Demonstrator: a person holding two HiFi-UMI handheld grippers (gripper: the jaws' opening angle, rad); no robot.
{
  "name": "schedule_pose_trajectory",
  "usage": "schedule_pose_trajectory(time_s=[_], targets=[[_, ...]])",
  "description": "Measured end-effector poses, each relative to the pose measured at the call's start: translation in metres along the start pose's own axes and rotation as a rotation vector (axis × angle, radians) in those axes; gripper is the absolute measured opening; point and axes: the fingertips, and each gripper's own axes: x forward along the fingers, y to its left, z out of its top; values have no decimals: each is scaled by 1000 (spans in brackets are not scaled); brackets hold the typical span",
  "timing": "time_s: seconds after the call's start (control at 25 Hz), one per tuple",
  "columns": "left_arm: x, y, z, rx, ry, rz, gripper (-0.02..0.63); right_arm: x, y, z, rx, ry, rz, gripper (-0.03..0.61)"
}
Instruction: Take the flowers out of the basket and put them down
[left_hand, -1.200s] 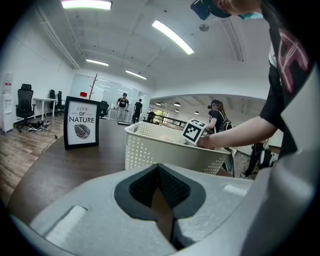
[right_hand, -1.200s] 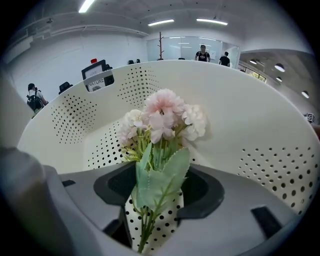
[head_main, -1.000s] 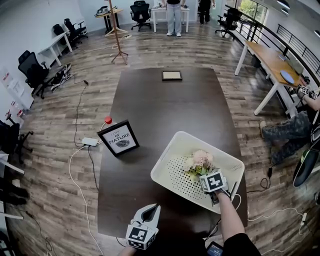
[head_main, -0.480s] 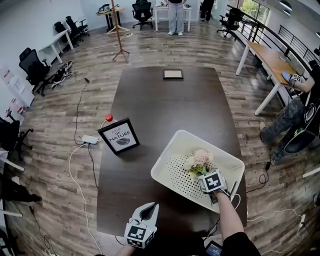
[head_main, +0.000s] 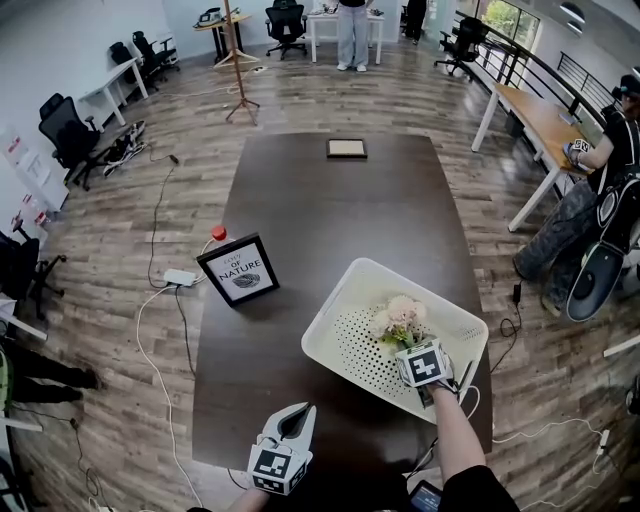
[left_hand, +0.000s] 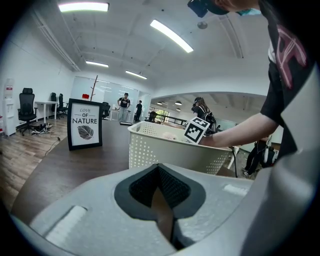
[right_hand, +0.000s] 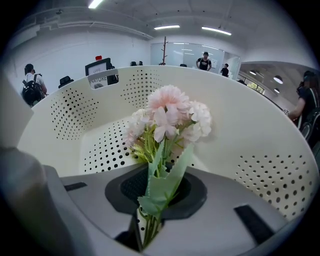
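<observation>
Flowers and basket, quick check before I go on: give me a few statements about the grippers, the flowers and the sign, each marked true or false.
1. The flowers are inside the basket. True.
2. The right gripper is empty. False: its jaws, which have just been closing, pinch the flower stems.
3. The left gripper grips the basket's rim. False: it is apart from the basket, jaws together on nothing.
4. The framed sign stands on the table, left of the basket in the head view. True.
</observation>
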Motion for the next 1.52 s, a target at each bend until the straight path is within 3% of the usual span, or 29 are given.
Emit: schedule_pose_trajectory(time_s=[1.52], targets=[[-13,2,-1,-2,-31,39,9,-68,2,48,-39,-183,-23,54]])
